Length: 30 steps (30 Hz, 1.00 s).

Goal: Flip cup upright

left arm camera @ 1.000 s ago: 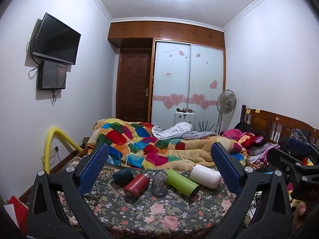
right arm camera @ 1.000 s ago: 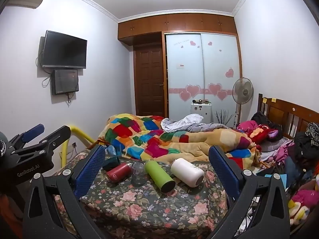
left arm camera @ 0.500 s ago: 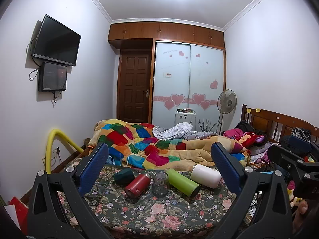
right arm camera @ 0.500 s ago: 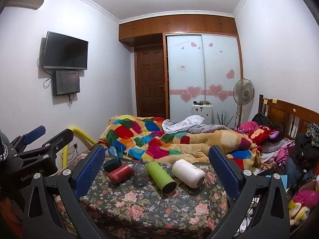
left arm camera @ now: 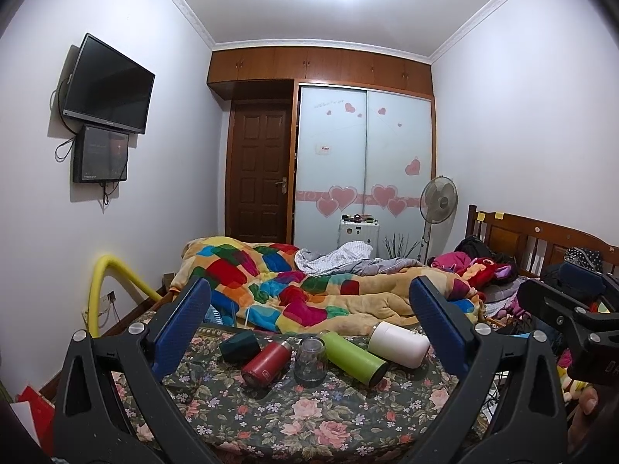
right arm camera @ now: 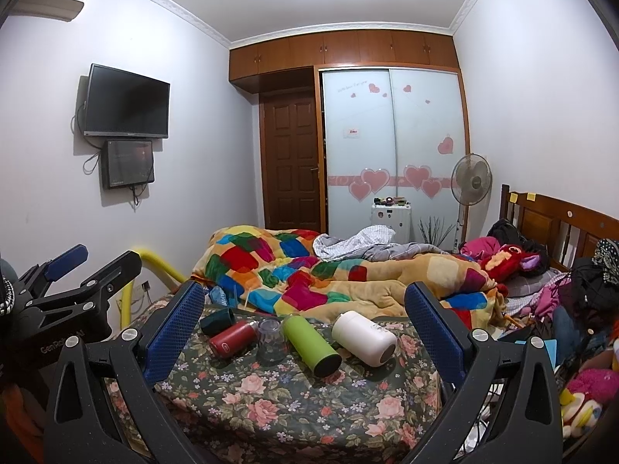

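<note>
Several cups lie on a floral-cloth table (left arm camera: 309, 421): a dark teal cup (left arm camera: 239, 346), a red flask (left arm camera: 267, 358), a green flask (left arm camera: 354, 356) and a white cup (left arm camera: 398, 344), all on their sides. A clear glass (left arm camera: 310, 360) stands mouth-down among them. The same row shows in the right wrist view: teal cup (right arm camera: 217, 321), red flask (right arm camera: 233, 338), glass (right arm camera: 271, 342), green flask (right arm camera: 311, 345), white cup (right arm camera: 364, 338). My left gripper (left arm camera: 309, 324) and right gripper (right arm camera: 303, 319) are both open, empty, held back from the cups.
A bed with a patchwork quilt (left arm camera: 309, 290) lies right behind the table. A yellow pipe (left arm camera: 104, 286) stands at the left. The right gripper (left arm camera: 568, 309) shows at the left view's right edge; the left gripper (right arm camera: 65, 290) at the right view's left edge.
Both views have tilted slightly upward, so the cups sit a little lower in frame. No cup has moved and both grippers stay open.
</note>
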Motion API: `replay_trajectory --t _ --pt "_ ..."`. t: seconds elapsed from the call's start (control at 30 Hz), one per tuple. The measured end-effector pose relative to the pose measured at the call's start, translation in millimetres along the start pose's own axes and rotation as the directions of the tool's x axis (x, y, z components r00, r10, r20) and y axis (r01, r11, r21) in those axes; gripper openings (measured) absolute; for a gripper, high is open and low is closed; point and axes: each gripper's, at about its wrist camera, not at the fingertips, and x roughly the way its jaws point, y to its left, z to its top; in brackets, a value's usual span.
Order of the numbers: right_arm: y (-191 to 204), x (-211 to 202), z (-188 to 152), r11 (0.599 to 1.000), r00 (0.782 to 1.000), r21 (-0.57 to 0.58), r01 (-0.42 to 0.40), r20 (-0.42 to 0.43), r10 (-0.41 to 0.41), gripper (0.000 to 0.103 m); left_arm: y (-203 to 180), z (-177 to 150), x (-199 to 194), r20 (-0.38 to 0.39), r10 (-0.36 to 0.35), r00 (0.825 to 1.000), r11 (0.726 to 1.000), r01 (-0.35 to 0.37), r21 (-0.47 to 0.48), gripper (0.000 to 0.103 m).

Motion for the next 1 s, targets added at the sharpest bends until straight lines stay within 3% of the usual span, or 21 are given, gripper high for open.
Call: replay_trajectory --t 1.0 --pt "-5.1 -4.6 0.2 1.0 1.0 -0.001 0.002 0.018 -0.002 0.103 -5.8 -1.1 -4.7 0.02 -0.024 0.999 1.0 0.024 0.008 0.103"
